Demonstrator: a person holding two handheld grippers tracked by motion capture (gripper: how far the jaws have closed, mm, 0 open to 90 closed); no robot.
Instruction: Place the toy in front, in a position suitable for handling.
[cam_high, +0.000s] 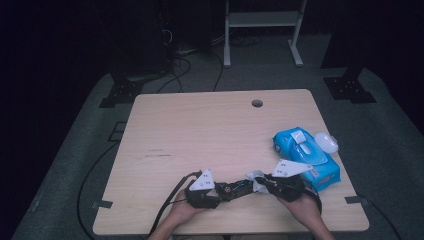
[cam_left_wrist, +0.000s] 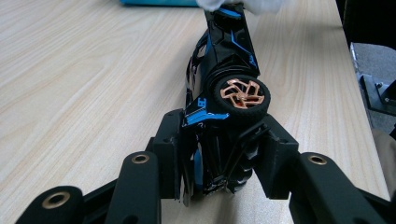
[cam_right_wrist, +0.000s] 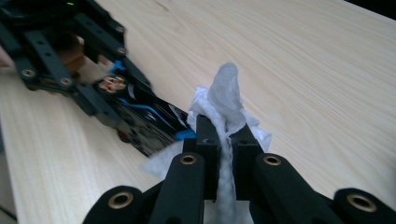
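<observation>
A black toy car (cam_left_wrist: 224, 60) with blue trim and a copper-spoked wheel (cam_left_wrist: 242, 93) is held just above the wooden table (cam_high: 200, 130), near its front edge. My left gripper (cam_left_wrist: 219, 154) is shut on one end of the car. My right gripper (cam_right_wrist: 226, 140) is shut on a crumpled white wipe (cam_right_wrist: 226, 93), which rests against the car's other end (cam_right_wrist: 149, 121). In the high view the left gripper (cam_high: 221, 192) and the right gripper (cam_high: 263, 184) point at each other, with the car (cam_high: 237, 189) between them.
A blue pack of wet wipes (cam_high: 305, 155) lies at the table's right side, just behind my right hand, with a white rounded lid (cam_high: 326, 142) beside it. A cable hole (cam_high: 257, 103) sits near the far edge. Cables and a white frame (cam_high: 262, 30) stand on the floor beyond.
</observation>
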